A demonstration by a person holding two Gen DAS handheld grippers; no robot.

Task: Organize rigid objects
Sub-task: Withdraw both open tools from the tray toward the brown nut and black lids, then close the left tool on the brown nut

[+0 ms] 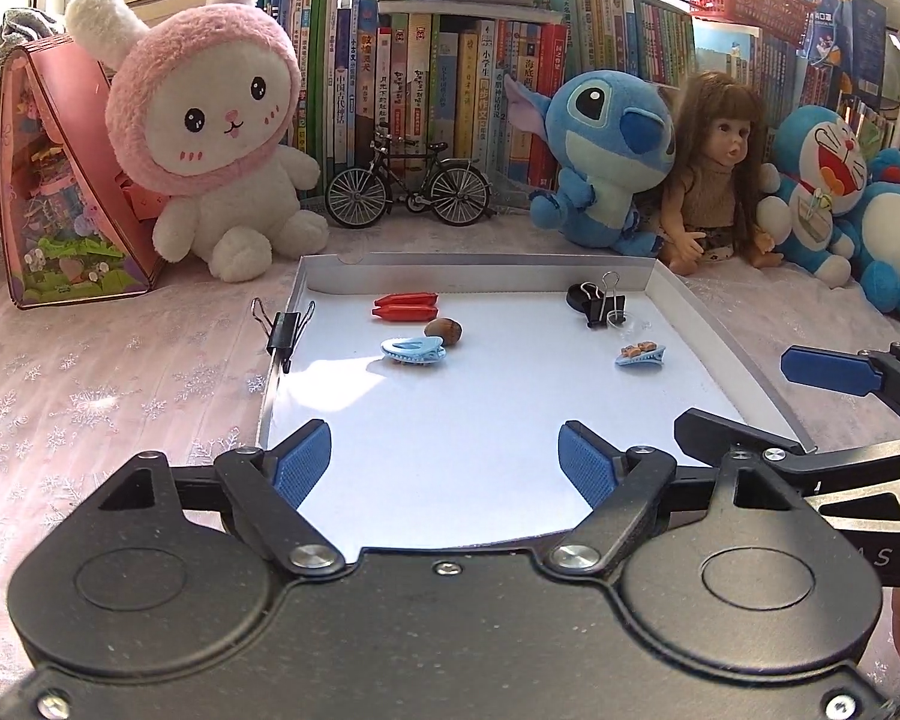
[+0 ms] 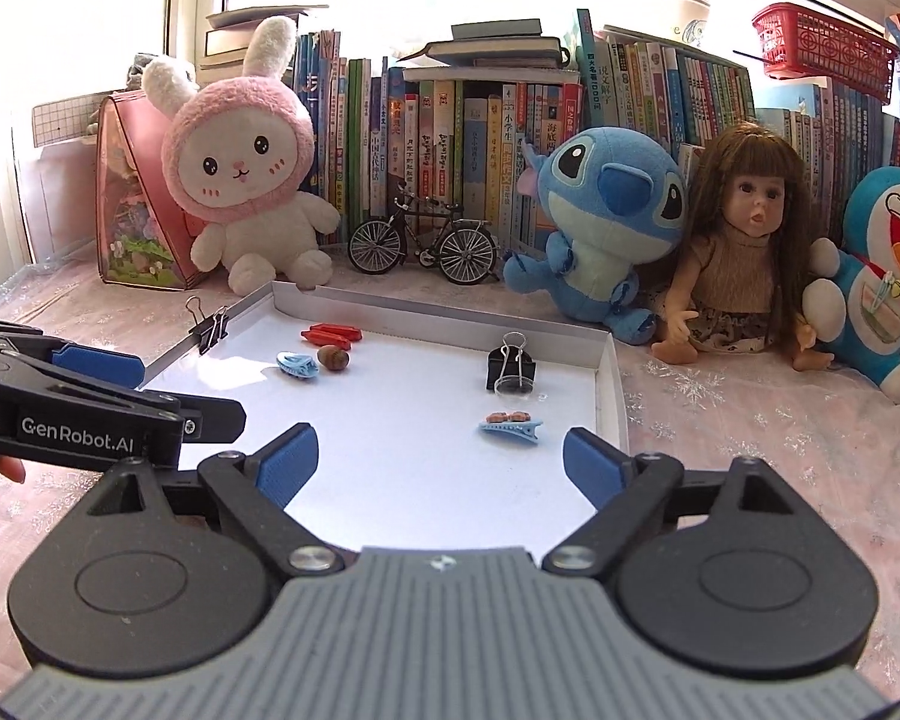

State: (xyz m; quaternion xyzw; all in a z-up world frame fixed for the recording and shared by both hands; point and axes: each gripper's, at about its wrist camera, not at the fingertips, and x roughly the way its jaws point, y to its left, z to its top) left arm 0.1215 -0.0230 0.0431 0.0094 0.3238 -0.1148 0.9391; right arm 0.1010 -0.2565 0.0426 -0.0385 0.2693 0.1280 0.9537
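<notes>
A shallow white tray (image 1: 714, 324) (image 2: 607, 396) lies on the pink cloth. In it lie a red clip (image 1: 405, 306) (image 2: 332, 334), a brown nut (image 1: 443, 330) (image 2: 334, 356), a light blue claw clip (image 1: 413, 351) (image 2: 297, 365), a flat blue hair clip (image 1: 640, 354) (image 2: 511, 425) and a black binder clip (image 1: 601, 303) (image 2: 510, 365). Another binder clip (image 1: 285, 330) (image 2: 210, 324) grips the tray's left rim. My left gripper (image 1: 445, 461) hangs open over the tray's near end with nothing between its jaws. My right gripper (image 2: 441, 461) is open and empty there too.
Along the back stand a pink rabbit plush (image 1: 210, 138), a model bicycle (image 1: 408, 186), a blue plush (image 1: 606, 162), a doll (image 1: 714, 174) and a blue cat plush (image 1: 822, 180), before a row of books (image 1: 450, 78). A pink house box (image 1: 60, 192) stands left.
</notes>
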